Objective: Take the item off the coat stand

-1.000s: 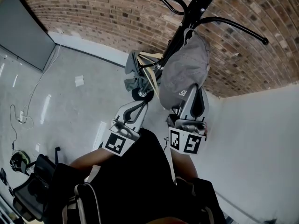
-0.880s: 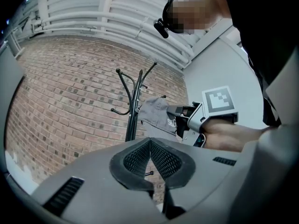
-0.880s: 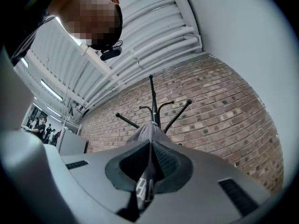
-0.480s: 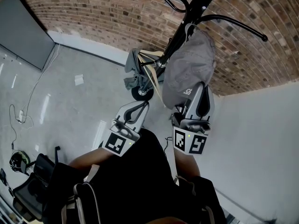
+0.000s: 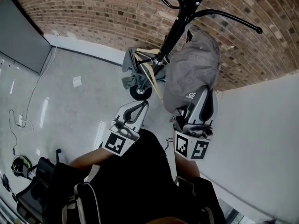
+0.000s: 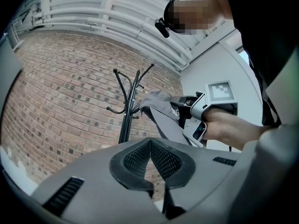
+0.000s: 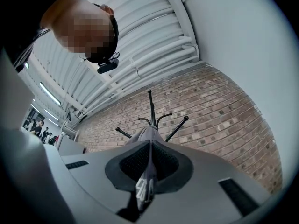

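Observation:
A black coat stand [image 5: 180, 24] rises against the brick wall. A grey cap [image 5: 191, 69] hangs beside its pole, top edge close to a hook; I cannot tell if it still rests on the hook. My right gripper [image 5: 201, 94] is shut on the cap's lower edge, and in the right gripper view the cap [image 7: 145, 141] runs pinched between the closed pads of that gripper [image 7: 148, 167]. My left gripper [image 5: 139, 107] sits lower left, shut and empty. The left gripper view shows the left gripper [image 6: 149, 148], the stand [image 6: 126, 111] and the stretched cap [image 6: 161, 106].
A grey cloth bundle [image 5: 132, 69] and a black wheel [image 5: 140, 93] sit at the stand's base. A white wall [image 5: 261, 139] closes off the right. A cable [image 5: 21, 118] lies on the floor at left, and a dark chair [image 5: 32, 190] stands at bottom left.
The right gripper has drawn the cap's lower edge to the right and away from the pole, so the cap hangs more stretched out. The left gripper has stayed put.

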